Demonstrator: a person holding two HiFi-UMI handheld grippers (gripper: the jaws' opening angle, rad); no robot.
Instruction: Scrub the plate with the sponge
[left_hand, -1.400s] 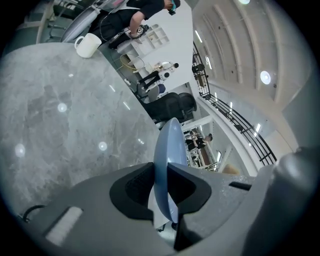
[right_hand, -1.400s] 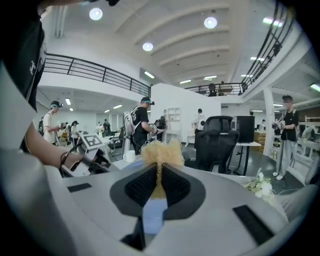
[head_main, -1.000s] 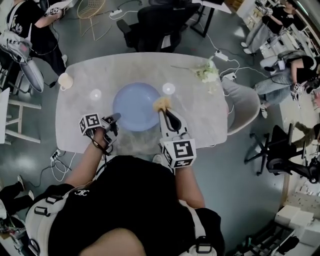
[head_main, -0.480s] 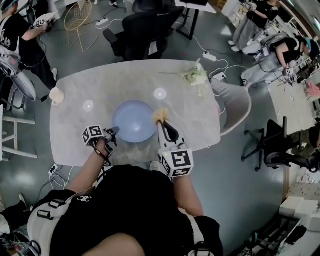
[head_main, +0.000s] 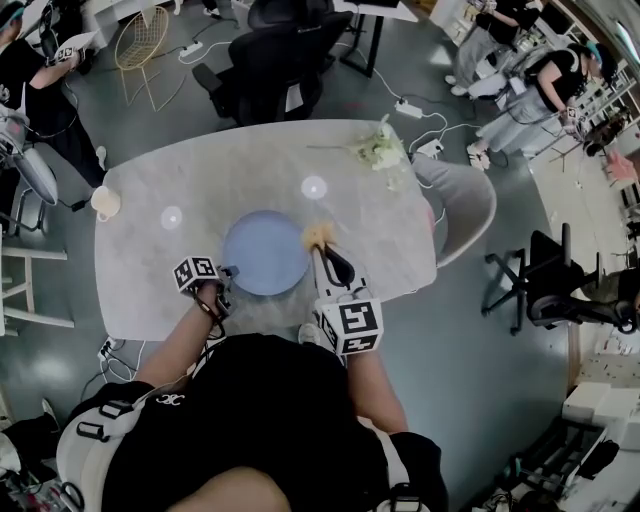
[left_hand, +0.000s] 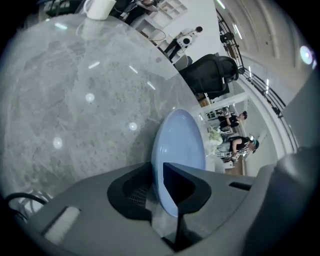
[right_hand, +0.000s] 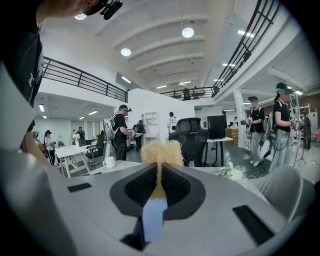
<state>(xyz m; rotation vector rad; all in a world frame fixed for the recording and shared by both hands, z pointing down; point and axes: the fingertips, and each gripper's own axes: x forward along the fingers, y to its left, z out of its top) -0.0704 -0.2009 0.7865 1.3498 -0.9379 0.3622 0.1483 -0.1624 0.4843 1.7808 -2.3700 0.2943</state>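
Smooth round pale blue plate (head_main: 265, 252) mid-table, near-left rim clamped by the left gripper (left_hand: 158, 186)
Right gripper (right_hand: 160, 181) is pinched tight on the frizzy yellow sponge (head_main: 318, 235), sitting at the plate's right rim same as half a second back; speckled grey stone table (head_main: 200, 170), white mug (head_main: 104, 202) at its left edge, pale flowers (head_main: 380, 152) far right

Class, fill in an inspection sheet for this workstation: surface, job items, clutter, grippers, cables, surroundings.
Surface: grey marbled table.
Job's things: blue plate on the table; yellow sponge at its right rim.
Clutter: white mug at left edge; flowers at far right.
Grippers: left gripper shut on the plate's rim; right gripper shut on the sponge.
Cables: power strip and cords on the floor.
Surroundings: black office chair, grey chair, people nearby.
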